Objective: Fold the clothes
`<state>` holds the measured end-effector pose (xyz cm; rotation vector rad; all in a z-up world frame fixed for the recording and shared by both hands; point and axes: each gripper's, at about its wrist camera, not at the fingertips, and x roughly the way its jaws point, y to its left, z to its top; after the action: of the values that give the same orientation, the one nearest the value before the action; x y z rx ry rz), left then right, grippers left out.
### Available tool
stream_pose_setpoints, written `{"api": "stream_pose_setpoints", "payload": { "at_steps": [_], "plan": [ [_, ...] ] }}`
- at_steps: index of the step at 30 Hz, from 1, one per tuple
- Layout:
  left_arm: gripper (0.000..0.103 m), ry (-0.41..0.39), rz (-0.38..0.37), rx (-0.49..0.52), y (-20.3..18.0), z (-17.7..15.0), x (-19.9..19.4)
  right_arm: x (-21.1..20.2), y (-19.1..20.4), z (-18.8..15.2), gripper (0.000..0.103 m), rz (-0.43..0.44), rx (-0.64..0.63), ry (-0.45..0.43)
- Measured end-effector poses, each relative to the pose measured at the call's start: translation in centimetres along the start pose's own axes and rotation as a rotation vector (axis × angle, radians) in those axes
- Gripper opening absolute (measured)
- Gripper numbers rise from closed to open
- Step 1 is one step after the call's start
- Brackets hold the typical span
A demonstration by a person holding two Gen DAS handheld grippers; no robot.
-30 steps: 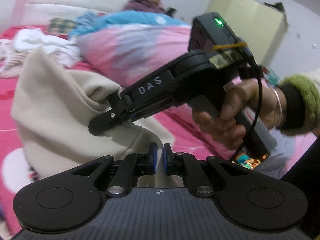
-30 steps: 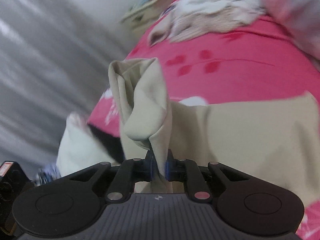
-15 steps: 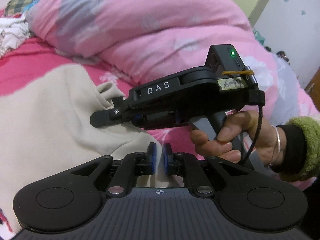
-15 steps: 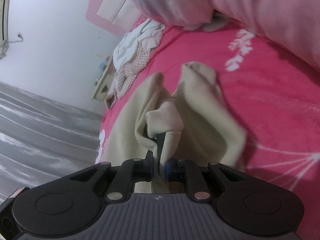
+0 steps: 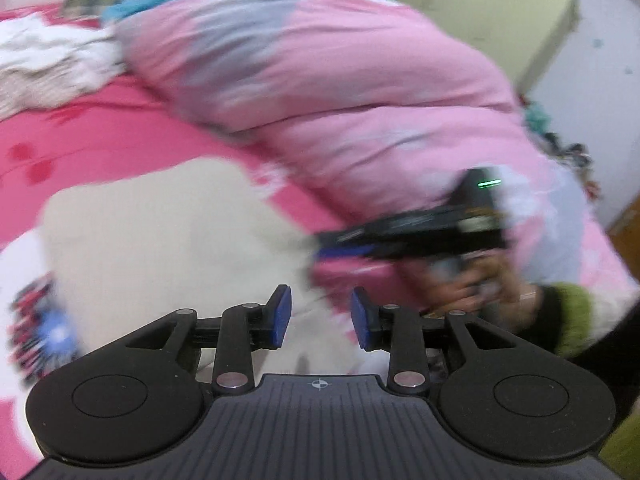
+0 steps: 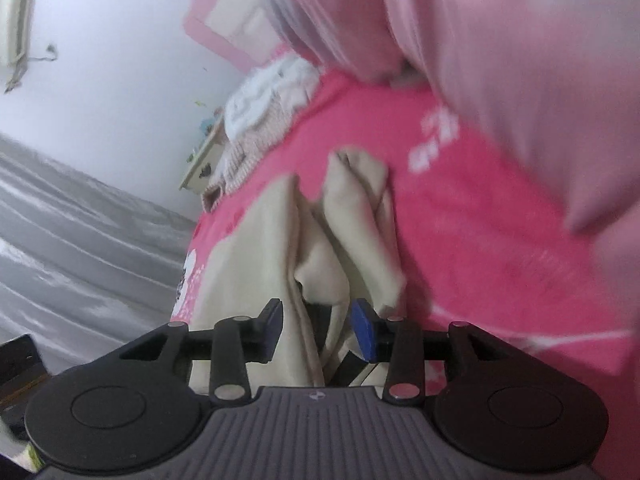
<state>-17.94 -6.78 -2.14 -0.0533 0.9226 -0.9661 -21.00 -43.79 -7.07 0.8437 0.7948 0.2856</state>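
Both grippers are letting go at once: my left gripper [image 5: 320,318] has its blue pads parted and widening, with the beige garment [image 5: 168,236] lying under and behind the gap but not pinched, and my right gripper [image 6: 318,330] is spreading too, a bunched fold of the same beige cloth [image 6: 320,248] standing loose between its pads, neither pad pressing it as far as I can see. That garment lies on the pink bedsheet [image 5: 100,140], near edge toward me, with the pink duvet [image 5: 340,92] heaped just beyond its far right side and a pile of white and patterned clothes [image 5: 44,64] well apart at the far left. I judge this to be the release after laying a fold down. To do it well I should let the pads clear the cloth fully before pulling back, and draw straight away so nothing snags and drags the fold open. The ridge by my right gripper looks rumpled, so smoothing it flat may be needed before the next fold.
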Motion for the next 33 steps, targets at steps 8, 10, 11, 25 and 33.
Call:
{"api": "stream_pose_setpoints", "payload": {
  "at_steps": [8,10,11,25,33],
  "plan": [
    [0.032,0.056,0.150,-0.012,1.9,-3.7,0.1,0.8,4.0,-1.4,0.042,-0.068,-0.161,0.037],
    [0.032,0.096,0.165,0.023,1.9,-3.4,0.0,1.5,5.3,-0.9,0.042,-0.101,-0.225,0.025],
    [0.032,0.128,0.174,0.046,1.9,-3.1,-0.1,1.6,5.8,-0.6,0.042,-0.110,-0.258,0.022],
    [0.038,0.301,0.180,0.007,5.8,-4.6,-0.7,7.6,6.0,1.8,0.063,-0.224,-0.421,0.167],
    [0.040,0.203,0.155,-0.077,5.8,-5.7,-0.8,6.7,8.5,2.0,0.013,-0.166,-0.456,0.106]
  ]
}}
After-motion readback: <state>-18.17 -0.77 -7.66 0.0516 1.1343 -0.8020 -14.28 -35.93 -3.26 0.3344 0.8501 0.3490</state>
